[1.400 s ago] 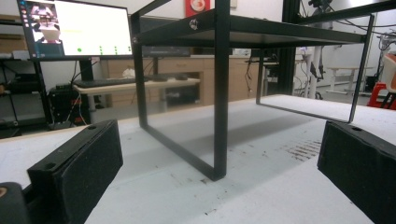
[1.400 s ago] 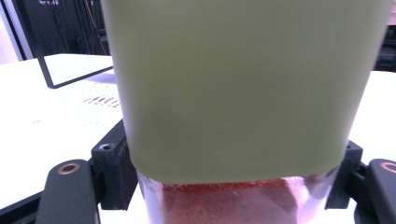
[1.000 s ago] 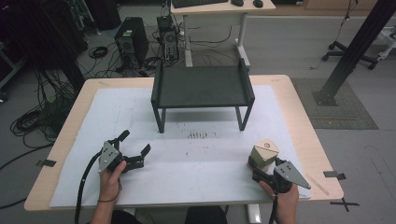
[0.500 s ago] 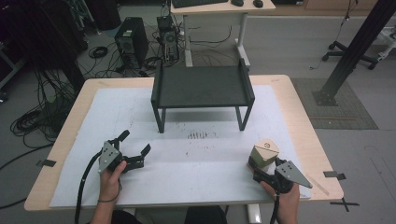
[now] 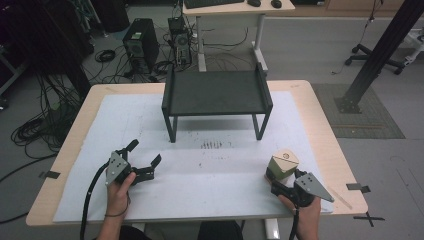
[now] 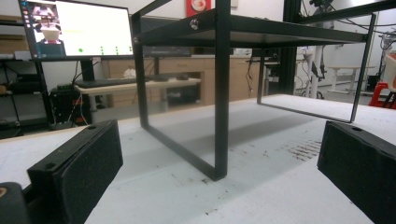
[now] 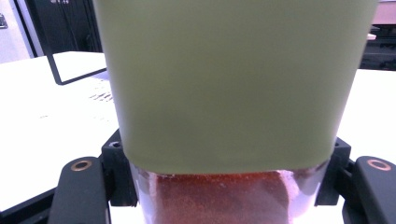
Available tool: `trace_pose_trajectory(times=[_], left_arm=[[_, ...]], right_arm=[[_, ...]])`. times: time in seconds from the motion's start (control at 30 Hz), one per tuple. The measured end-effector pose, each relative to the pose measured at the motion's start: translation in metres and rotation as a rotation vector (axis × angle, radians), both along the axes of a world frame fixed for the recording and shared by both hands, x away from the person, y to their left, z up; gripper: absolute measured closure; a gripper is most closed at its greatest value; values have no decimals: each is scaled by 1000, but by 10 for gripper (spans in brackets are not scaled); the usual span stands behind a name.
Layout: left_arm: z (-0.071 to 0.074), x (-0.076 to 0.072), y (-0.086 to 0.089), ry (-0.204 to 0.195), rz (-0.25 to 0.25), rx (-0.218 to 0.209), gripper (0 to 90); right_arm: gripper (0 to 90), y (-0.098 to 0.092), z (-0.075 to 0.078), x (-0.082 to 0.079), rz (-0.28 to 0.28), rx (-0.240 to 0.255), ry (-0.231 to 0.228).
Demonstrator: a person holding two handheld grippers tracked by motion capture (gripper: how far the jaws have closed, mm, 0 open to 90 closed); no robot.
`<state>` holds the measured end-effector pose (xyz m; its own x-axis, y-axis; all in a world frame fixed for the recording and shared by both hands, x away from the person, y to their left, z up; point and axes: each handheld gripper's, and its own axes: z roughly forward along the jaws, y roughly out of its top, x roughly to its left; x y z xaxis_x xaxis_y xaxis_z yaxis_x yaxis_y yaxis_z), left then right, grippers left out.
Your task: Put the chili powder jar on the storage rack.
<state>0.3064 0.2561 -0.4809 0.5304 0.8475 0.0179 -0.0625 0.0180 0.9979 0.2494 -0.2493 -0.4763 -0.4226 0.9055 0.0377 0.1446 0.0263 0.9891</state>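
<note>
In the lower right of the high view, the right gripper (image 5: 274, 181) has its jaws clenched on a jar (image 5: 281, 165) with a pale green upper part and a tan top, standing upright on the tabletop (image 5: 320, 125). The right gripper view looks straight into it: the green body (image 7: 229, 84) spans the upper frame, and below it a clear base shows reddish-brown granules, squeezed from both sides.

The relation that matters is jar to black stand (image 5: 216, 95): the stand lies up and to the left of the jar, at the centre of the high view, its flat top bare and the space beneath it open. The jar's long axis is vertical, so it can probably travel upright. The right hand is plainly the nearer one.

The left gripper (image 5: 144, 161), at the lower left, has its jaws released and spread with nothing between them, aimed at the stand's leg (image 6: 222, 93).

The jar's label and contents are hard to identify, and its top is cut off in the right gripper view.
</note>
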Motion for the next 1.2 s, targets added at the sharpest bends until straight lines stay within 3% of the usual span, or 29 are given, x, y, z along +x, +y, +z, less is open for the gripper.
trace_pose_trajectory(times=[0.47, 1.2], left_arm=[[0, -1, -1, -2, 29, 13, 4], [0, 0, -1, 3, 23, 7, 4]], right_arm=[[301, 0, 0, 0, 2, 2, 0], [301, 0, 0, 0, -2, -3, 0]])
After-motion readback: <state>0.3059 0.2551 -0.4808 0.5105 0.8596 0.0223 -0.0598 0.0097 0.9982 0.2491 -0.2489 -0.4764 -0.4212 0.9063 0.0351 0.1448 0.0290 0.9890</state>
